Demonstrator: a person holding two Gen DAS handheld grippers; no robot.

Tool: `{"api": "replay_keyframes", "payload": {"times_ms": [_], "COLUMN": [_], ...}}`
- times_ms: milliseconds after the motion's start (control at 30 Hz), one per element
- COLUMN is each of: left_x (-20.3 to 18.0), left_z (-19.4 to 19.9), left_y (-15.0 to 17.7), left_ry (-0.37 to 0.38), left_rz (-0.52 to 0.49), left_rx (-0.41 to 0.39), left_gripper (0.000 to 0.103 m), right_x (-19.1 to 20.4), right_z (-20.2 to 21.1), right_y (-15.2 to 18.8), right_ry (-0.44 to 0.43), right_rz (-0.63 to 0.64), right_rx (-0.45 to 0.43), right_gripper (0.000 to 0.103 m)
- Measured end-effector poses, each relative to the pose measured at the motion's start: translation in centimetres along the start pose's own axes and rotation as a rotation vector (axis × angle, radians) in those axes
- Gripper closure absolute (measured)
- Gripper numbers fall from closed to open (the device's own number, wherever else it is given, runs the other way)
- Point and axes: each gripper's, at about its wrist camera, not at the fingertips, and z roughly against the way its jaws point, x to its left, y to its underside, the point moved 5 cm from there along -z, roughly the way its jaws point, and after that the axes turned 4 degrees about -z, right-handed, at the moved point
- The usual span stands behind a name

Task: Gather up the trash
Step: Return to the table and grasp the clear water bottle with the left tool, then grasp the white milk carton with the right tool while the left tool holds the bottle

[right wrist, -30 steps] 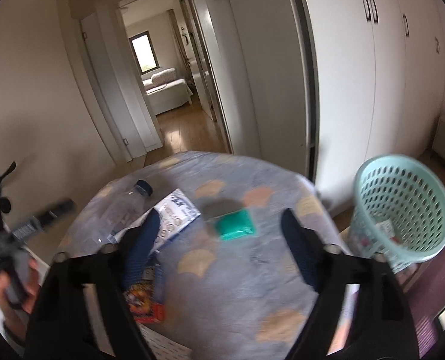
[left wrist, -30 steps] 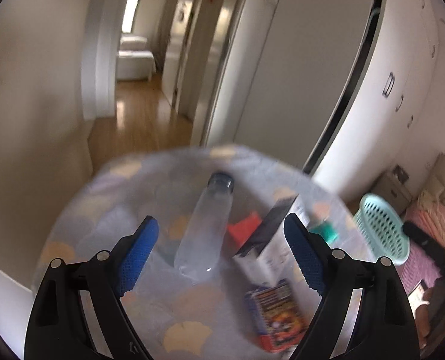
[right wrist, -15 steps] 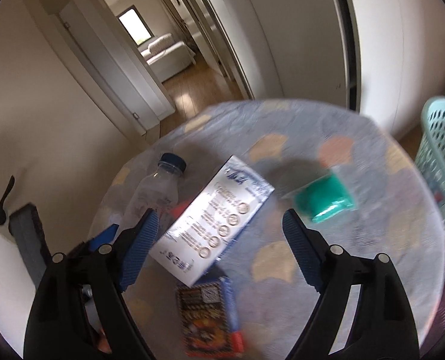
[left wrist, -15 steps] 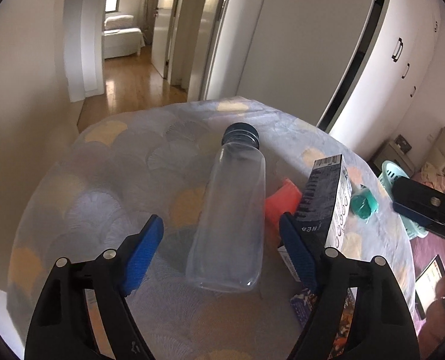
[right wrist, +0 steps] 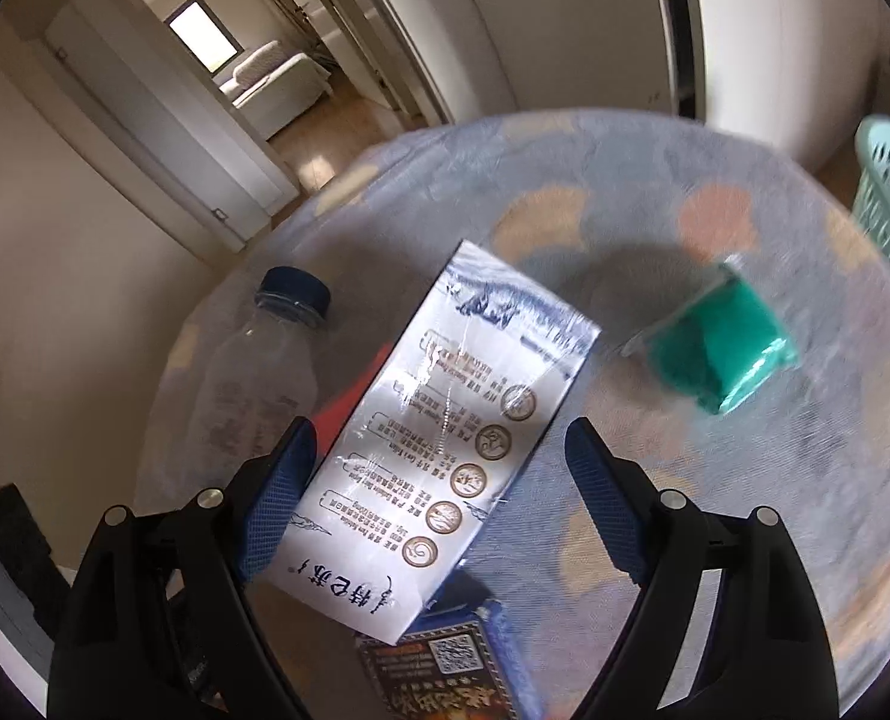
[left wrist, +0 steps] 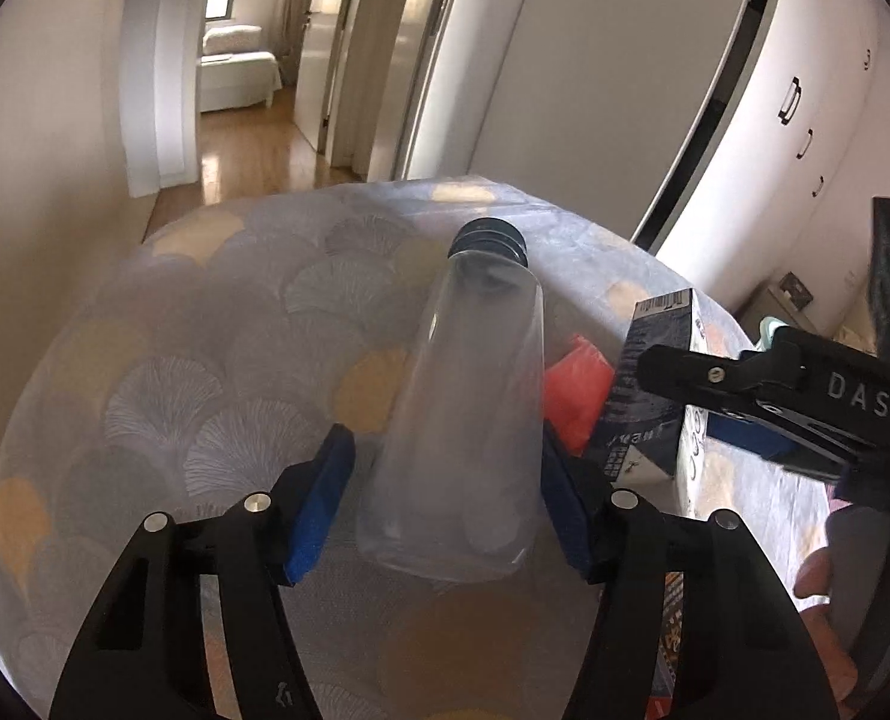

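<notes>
Bottle [left wrist: 475,396] lengthwise, cap pointing away

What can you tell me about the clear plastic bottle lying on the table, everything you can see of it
The clear plastic bottle looks empty and unlabelled, with a dark blue screw cap on. It lies on its side on the patterned tablecloth, cap pointing away from the left gripper, base between that gripper's open blue-padded fingers; whether they touch it is unclear. An orange-red item lies against its right side, before the white box. The walls look undented.
</notes>
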Motion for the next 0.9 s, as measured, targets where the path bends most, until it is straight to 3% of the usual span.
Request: {"api": "replay_keyframes", "payload": {"times_ms": [167,400,600,700,900], "left_x": [-0.4,-0.1,-0.4,-0.9,-1.0], "left_z": [0.1,0.1,0.2,-0.3,-1.7], "left_y": [0.1,0.1,-0.6,-1.1,-1.5], "left_ry": [-0.007,0.009,-0.007,-0.064,-0.108], "left_rz": [-0.018,-0.007,-0.021,-0.063,-0.072], "left_rx": [-0.006,0.002,0.052,0.090,0.149], "left_gripper": [0.045,0.045,0.044,0.043,0.045], "right_x": [0.0,0.3,0.2,0.4,-0.4], "right_z": [-1.4,-0.5,1.6,3.5,6.0], "right_y": [0.5,-0.6,-1.9,-2.4,-1.9], "right_ry": [-0.092,-0.116,-0.126,-0.124,-0.024], "right_rz": [-0.065,-0.028,0.016,0.063,0.224], "right_rx": [0.084,0.055,0.014,-0.034,-0.080], "right_gripper": [0.030,0.048,0.049,0.049,0.049]}}
